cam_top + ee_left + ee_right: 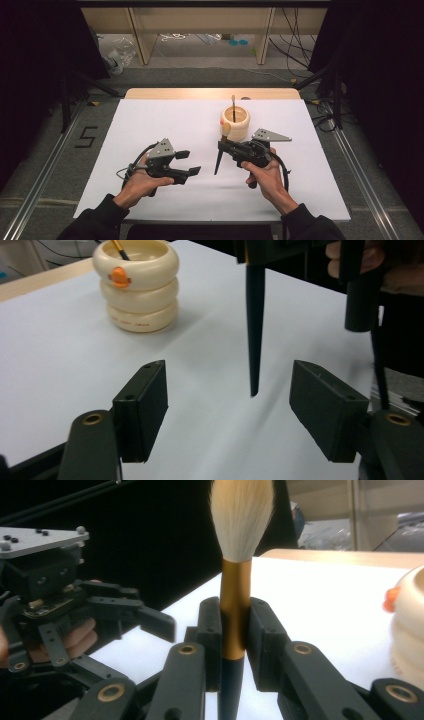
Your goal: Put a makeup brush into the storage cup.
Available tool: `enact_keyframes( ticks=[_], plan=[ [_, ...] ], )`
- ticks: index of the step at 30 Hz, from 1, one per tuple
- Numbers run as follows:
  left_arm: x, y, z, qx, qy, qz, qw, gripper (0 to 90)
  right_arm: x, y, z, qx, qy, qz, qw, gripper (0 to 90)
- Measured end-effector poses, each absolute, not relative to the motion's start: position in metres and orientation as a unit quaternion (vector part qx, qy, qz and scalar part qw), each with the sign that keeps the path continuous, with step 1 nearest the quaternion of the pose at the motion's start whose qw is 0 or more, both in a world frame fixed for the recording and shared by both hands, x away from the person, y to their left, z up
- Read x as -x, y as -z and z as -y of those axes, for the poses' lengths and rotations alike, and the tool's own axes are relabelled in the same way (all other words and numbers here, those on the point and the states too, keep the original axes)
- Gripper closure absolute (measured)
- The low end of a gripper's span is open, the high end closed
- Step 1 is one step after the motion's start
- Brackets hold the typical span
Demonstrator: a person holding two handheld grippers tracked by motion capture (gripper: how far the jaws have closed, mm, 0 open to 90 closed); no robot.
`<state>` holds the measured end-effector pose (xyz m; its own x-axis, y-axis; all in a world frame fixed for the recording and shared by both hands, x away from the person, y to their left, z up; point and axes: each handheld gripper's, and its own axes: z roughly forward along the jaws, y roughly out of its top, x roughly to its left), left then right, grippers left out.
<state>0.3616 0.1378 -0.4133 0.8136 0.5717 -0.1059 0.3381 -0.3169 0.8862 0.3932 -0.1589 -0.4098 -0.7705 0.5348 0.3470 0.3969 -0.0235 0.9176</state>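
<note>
From the high view I see a white matte sheet covering the table (150, 125), with a strip of pale wood along its far edge. My left gripper (187, 162) sits low and left, jaws spread wide with nothing between them. My right gripper (223, 145) is clamped on one large brush (220, 150): its pale tuft rises toward the holder, and its dark tapered handle slants down and toward me, ending at a point near the sheet. Just beyond stands one cream holder (235, 124), rounded and stacked in rings, with a second, thinner brush (233, 107) standing upright in it. That makes two brushes and one holder.

In the left gripper view, my two flat black pads (145, 407) stand well apart. The dark handle (255, 330) hangs nearly vertical between them and farther off, narrowing to a tip above the sheet. The holder (137, 285) shows three glossy rings and an orange spot on its top ring.

In the right gripper view, my jaws close on the golden-brown band (235, 610) of the brush, long axis upright, its white bristles (241, 517) fluffy at top. The left gripper (150, 620) shows farther off.
</note>
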Motion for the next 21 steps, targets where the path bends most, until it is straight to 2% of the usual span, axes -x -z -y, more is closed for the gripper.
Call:
enact_keyframes(
  ticks=[8,16,21],
  plan=[
    [-0.353,0.423,-0.152,-0.804,-0.136,-0.296,0.498,26.8,-0.397,0.398,0.167,-0.318,-0.614,-0.714,0.108,78.2],
    [-0.348,0.426,-0.162,-0.791,-0.161,-0.311,0.501,20.6,-0.409,0.391,0.181,-0.332,-0.611,-0.707,0.129,78.1],
    [-0.342,0.431,-0.169,-0.790,-0.166,-0.310,0.503,20.0,-0.415,0.387,0.189,-0.342,-0.609,-0.703,0.136,78.1]
  ],
)
